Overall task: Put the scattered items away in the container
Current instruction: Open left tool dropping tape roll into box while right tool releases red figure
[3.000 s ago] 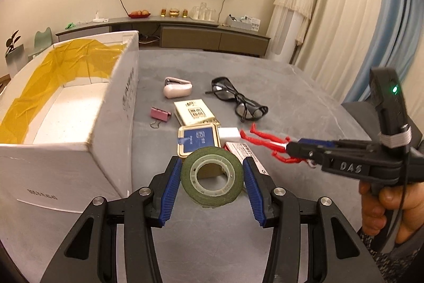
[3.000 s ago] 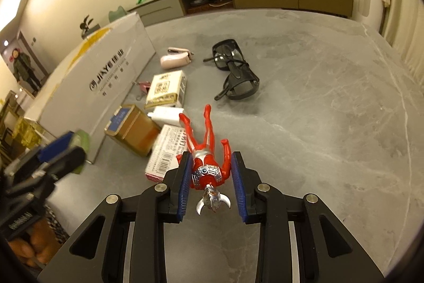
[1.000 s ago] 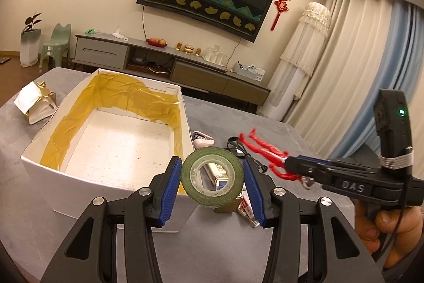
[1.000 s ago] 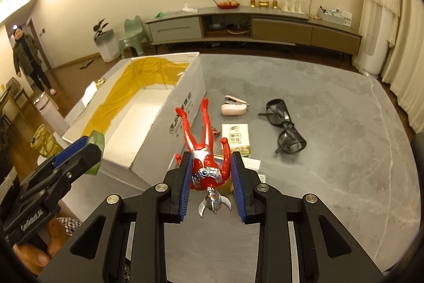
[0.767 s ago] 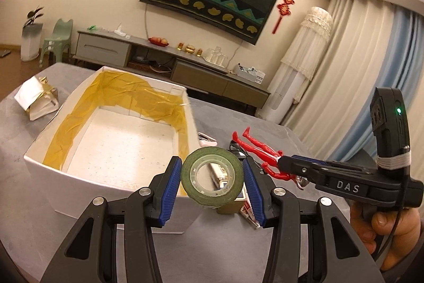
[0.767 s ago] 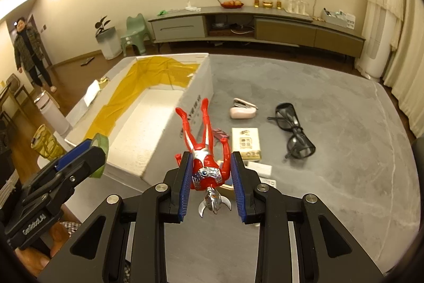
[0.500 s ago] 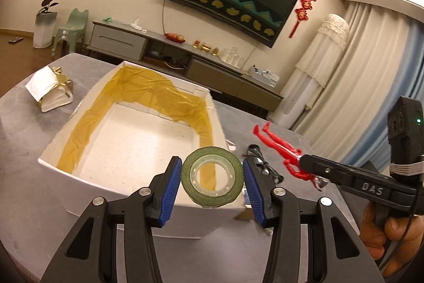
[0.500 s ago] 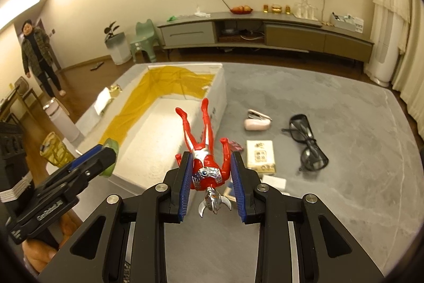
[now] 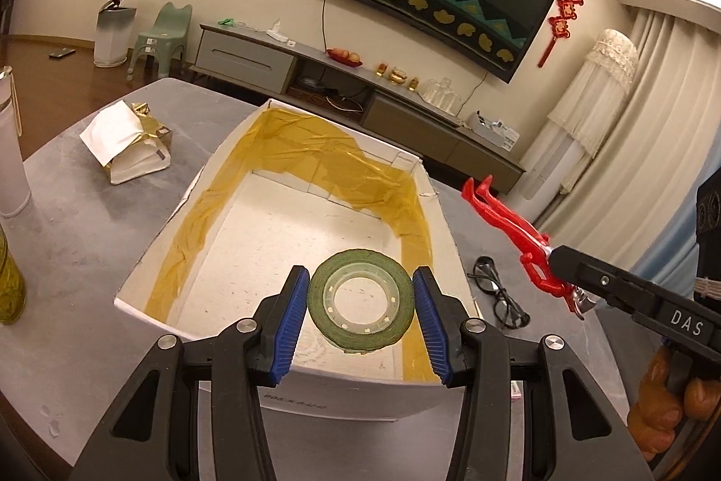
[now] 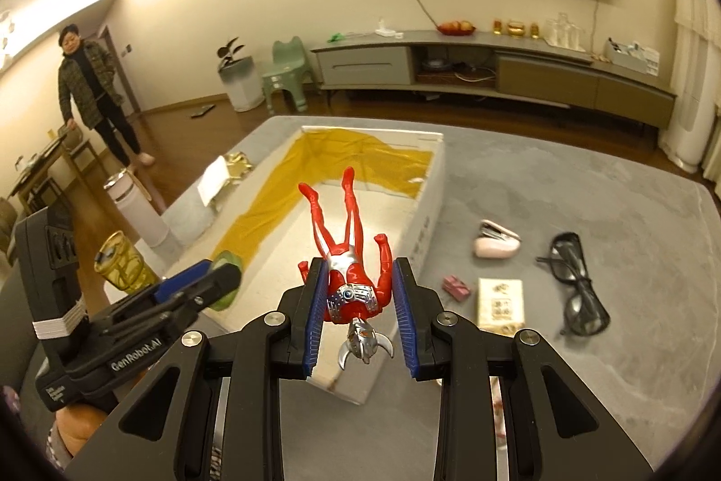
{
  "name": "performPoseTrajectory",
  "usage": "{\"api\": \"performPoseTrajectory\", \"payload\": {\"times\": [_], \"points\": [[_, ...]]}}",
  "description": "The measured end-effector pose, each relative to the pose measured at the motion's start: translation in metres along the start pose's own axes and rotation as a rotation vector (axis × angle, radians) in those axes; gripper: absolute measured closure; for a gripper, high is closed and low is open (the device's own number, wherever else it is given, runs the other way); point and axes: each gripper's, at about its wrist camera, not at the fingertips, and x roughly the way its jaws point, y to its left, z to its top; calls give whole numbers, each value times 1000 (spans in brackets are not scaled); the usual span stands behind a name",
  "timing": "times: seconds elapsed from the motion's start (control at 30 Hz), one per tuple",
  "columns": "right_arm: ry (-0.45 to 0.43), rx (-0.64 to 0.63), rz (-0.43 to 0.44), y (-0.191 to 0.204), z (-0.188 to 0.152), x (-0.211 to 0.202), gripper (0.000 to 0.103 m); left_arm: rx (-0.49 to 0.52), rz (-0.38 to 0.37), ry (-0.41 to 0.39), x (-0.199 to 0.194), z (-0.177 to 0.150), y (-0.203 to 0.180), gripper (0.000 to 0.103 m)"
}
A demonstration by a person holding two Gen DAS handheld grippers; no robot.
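A green tape roll point(image 9: 360, 300) hangs over the near end of the white cardboard box point(image 9: 342, 391), and my left gripper point(image 9: 360, 316) is shut on it. The box is lined with yellow tape and nothing lies in it. My right gripper point(image 10: 360, 314) is shut on the torso of a red and silver toy figure point(image 10: 347, 251), legs pointing away, above the box's near right corner point(image 10: 430, 210). In the left wrist view the figure point(image 9: 509, 224) hovers just right of the box's right wall. The right wrist view shows the left gripper point(image 10: 212, 282) with the tape point(image 10: 225, 273) at lower left.
On the grey table right of the box lie black glasses point(image 10: 577, 287), a pink stapler point(image 10: 495, 244), a pink clip point(image 10: 457, 285) and a small card box point(image 10: 500, 303). Left of the box stand a paper bag point(image 9: 126, 140), a white bottle point(image 10: 139, 215) and a yellow glass point(image 10: 121, 262). A person point(image 10: 90, 93) stands far left.
Both grippers have lifted from the table and travelled left with their loads. The tape now hangs over the box's inside, and the figure has come over the box's right side.
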Motion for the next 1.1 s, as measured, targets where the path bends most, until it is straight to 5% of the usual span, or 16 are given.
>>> {"api": "performPoseTrajectory", "payload": {"times": [1.1], "points": [[134,-47,72,11,18,90,73,70,143,95,22,29,4,54]]}}
